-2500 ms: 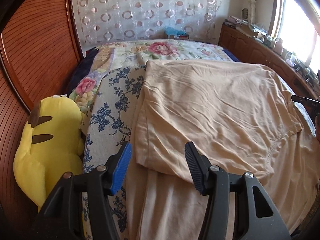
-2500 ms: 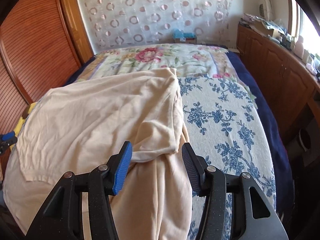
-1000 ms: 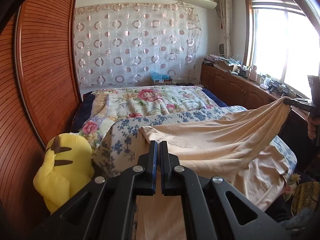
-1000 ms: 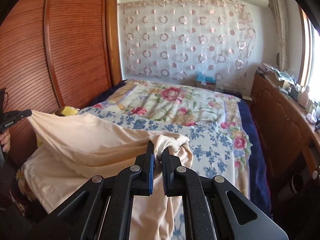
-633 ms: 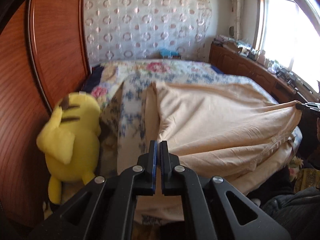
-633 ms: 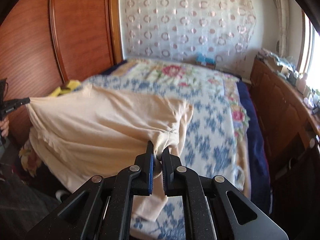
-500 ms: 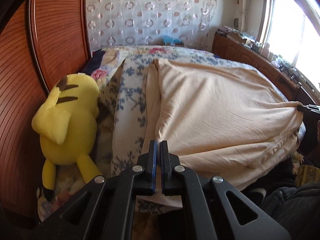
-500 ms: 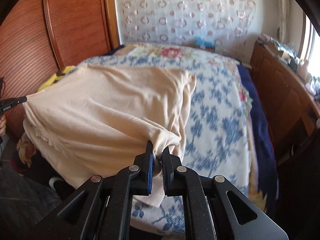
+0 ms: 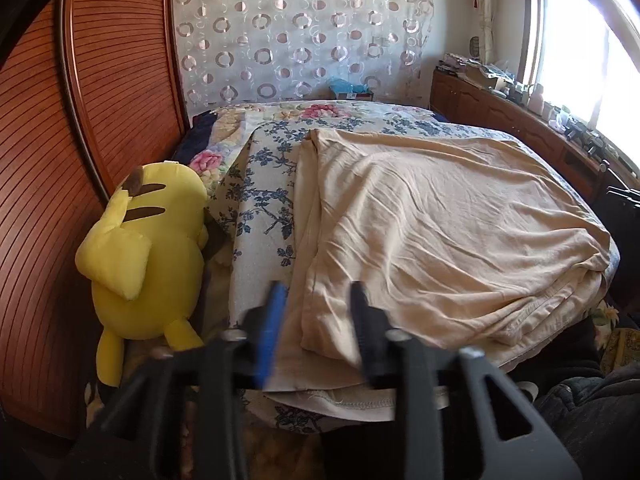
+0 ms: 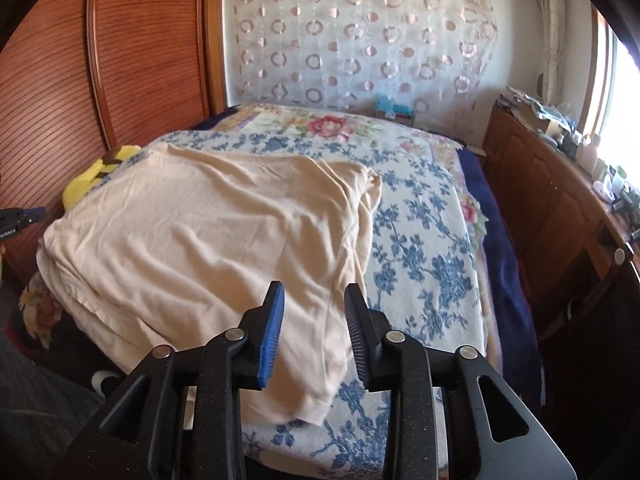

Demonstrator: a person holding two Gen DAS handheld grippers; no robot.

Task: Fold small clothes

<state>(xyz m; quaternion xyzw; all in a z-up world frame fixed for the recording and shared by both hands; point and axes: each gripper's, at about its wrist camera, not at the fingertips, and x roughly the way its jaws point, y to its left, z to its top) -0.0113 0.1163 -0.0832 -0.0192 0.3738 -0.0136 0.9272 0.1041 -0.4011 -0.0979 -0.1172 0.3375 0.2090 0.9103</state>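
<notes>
A beige garment (image 9: 432,224) lies folded over itself on the bed, its near edge at the bed's front; it also shows in the right wrist view (image 10: 224,240). My left gripper (image 9: 318,320) is open, its jaws blurred, just above the garment's near left corner. My right gripper (image 10: 314,320) is open and empty above the garment's near right part, with a sleeve end (image 10: 308,404) lying below it. The left gripper also shows at the left edge of the right wrist view (image 10: 24,216).
The bed has a blue-flowered white blanket (image 10: 420,248) over a floral quilt (image 9: 320,114). A yellow plush toy (image 9: 148,248) lies at the bed's left side by a wooden wardrobe (image 9: 80,120). Wooden cabinets (image 10: 560,200) with clutter run along the right wall.
Both grippers were shut on the garment's corners and brought them toward the bed's near edge. Now both have opened and let go, and the garment lies folded on the bed.
</notes>
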